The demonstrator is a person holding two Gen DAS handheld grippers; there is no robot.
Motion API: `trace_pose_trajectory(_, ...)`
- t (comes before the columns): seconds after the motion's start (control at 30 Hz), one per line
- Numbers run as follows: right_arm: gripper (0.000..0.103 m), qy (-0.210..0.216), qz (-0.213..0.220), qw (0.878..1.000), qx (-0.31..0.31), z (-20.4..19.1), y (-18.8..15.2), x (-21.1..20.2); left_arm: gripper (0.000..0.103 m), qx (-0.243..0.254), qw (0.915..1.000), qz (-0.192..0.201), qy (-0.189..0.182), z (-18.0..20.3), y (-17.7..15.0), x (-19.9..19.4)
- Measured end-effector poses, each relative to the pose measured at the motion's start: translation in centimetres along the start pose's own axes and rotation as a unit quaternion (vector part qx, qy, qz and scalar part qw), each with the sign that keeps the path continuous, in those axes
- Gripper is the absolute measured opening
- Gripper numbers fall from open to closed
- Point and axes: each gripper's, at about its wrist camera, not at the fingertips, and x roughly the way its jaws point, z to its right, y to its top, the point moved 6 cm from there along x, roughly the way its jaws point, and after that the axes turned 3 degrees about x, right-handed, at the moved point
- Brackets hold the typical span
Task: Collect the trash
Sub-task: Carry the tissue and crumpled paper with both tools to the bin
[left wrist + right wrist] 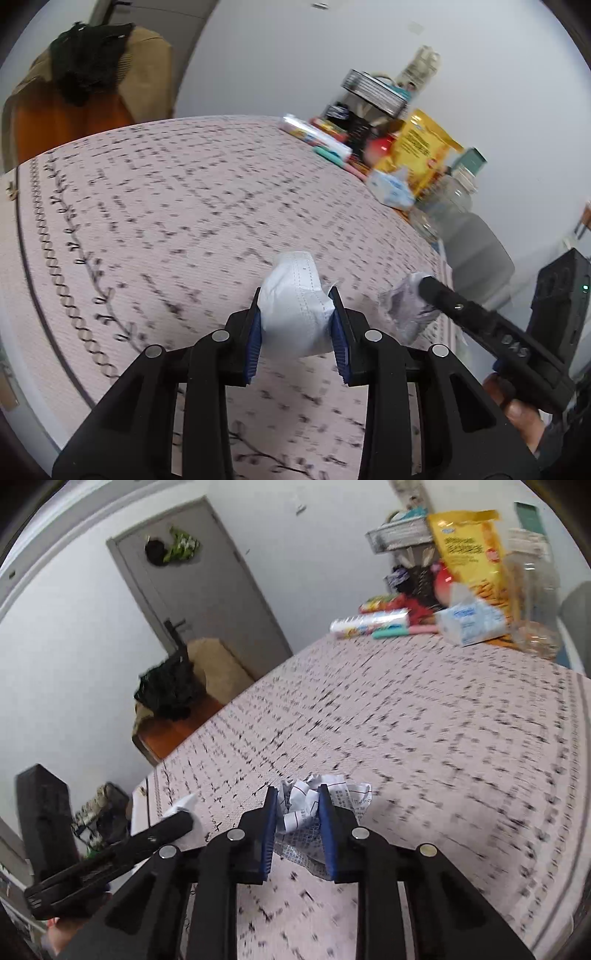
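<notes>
Trash is held in both tongs. The left tongs point(295, 325) are closed on a crumpled white tissue wad with stitched embossing point(295, 314), and the right tongs point(297, 823) are clamped on a crumpled sheet of printed white paper point(314, 805); both pieces are carried just above the pink patterned cloth of the table point(147, 221). Picking up is judged done for these two pieces; disposal is left, and no bin can be made out in either view. No further loose scraps are seen on the cloth.

Along the far edge of the table a yellow snack bag point(467, 550), a white and blue tissue pack point(471, 622), a clear plastic bottle point(448, 203) and a striped wrapped roll point(369, 624) are crowded together, well apart from the tongs. A brown chair draped with dark cloth point(177, 698) stands beyond the table, before a grey door point(207, 579). Nothing is seen blocking the tongs.
</notes>
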Motion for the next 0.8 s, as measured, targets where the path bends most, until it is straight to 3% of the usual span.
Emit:
trace_pose_trajectory(0.33,0.022,-0.028,0.085,0.994,0.057,6.3,0.4,-11.1,0.033,0.074,0.9953,-0.029,-0.055,10.1,-2.0,1.5)
trace_pose_trajectory(0.5,0.022,-0.069,0.108,0.988,0.082,10.6,-0.9,-15.7,0.033,0.121,0.9867,-0.055,-0.093,16.5,-4.4,3.0)
trace_pose_trajectory(0.8,0.022,-0.142,0.126,0.974,0.123,18.4,-4.6,-22.0,0.033,0.17,0.9714,-0.097,-0.134,24.4,-8.4,5.9)
